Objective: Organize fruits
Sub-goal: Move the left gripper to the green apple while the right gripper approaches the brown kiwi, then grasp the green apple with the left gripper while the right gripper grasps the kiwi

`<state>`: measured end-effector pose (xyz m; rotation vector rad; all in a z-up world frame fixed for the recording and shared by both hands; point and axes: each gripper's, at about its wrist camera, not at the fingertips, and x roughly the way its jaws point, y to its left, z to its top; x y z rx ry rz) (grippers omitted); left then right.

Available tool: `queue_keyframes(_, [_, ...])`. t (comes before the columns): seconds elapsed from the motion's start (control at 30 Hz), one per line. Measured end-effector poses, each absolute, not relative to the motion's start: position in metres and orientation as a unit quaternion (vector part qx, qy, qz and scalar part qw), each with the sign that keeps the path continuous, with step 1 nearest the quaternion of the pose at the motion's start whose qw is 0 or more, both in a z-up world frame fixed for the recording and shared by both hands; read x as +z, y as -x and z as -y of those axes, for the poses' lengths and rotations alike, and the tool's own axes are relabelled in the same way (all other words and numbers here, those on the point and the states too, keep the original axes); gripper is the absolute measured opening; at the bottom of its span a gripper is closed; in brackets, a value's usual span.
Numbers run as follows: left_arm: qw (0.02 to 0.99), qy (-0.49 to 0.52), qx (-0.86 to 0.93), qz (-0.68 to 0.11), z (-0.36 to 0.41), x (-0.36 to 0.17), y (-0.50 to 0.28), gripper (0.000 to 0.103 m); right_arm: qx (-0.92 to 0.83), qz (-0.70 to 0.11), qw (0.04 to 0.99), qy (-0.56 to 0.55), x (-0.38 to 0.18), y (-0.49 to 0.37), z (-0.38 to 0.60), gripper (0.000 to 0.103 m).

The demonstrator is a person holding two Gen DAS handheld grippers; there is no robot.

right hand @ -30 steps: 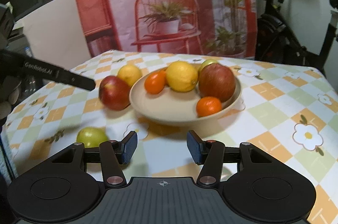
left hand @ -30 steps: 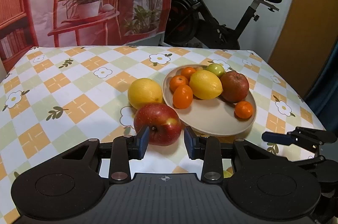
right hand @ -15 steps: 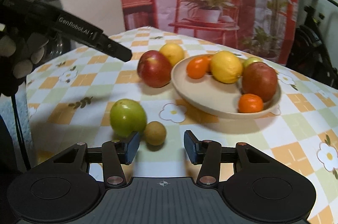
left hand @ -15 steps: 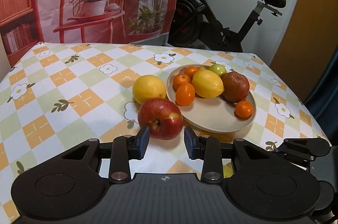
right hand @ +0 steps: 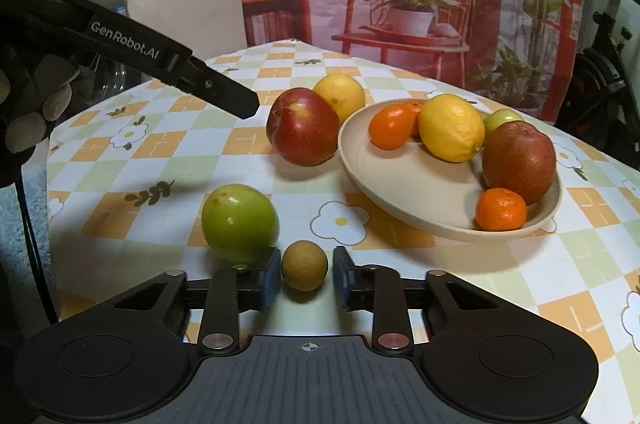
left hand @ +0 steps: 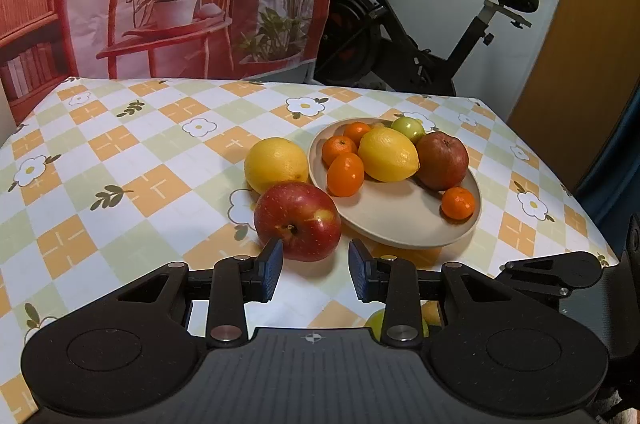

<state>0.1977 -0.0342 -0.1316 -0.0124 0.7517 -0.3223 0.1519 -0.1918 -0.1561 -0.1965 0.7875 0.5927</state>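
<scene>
Between the right tool's [right hand: 304, 278] closing pads sits a small round brownish fruit [right hand: 304, 264], not visibly pressed. Left tool [left hand: 315, 270] hangs parted and empty, just short of the red apple [left hand: 297, 220].

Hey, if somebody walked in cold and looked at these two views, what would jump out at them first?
Probably the beige plate heaped with oranges, a lemon and a dark red apple, on the checked flowered tablecloth. Next, the right gripper low over the cloth, jaws closing around a small brown fruit, a green apple beside it. The left gripper faces a red apple lying off the plate.
</scene>
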Motion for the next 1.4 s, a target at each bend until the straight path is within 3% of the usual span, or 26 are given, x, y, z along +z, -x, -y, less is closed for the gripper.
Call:
queue_keyframes(0.47, [0.912, 0.018, -0.17, -0.374, 0.04, -0.14, -0.195, 0.04, 0.261, -0.365, 0.893, 0.037, -0.161, -0.149, 0.212, 0.023])
queue_keyframes(0.83, [0.898, 0.002, -0.215, -0.383, 0.055, -0.142, -0.189, 0.048, 0.196, -0.345, 0.915, -0.071, -0.156, -0.157, 0.259, 0.023])
queue_keyframes(1.4, [0.871, -0.019, -0.239, -0.429, 0.069, -0.16, -0.188, 0.052, 0.191, -0.342, 0.917, -0.076, -0.156, -0.158, 0.262, 0.023])
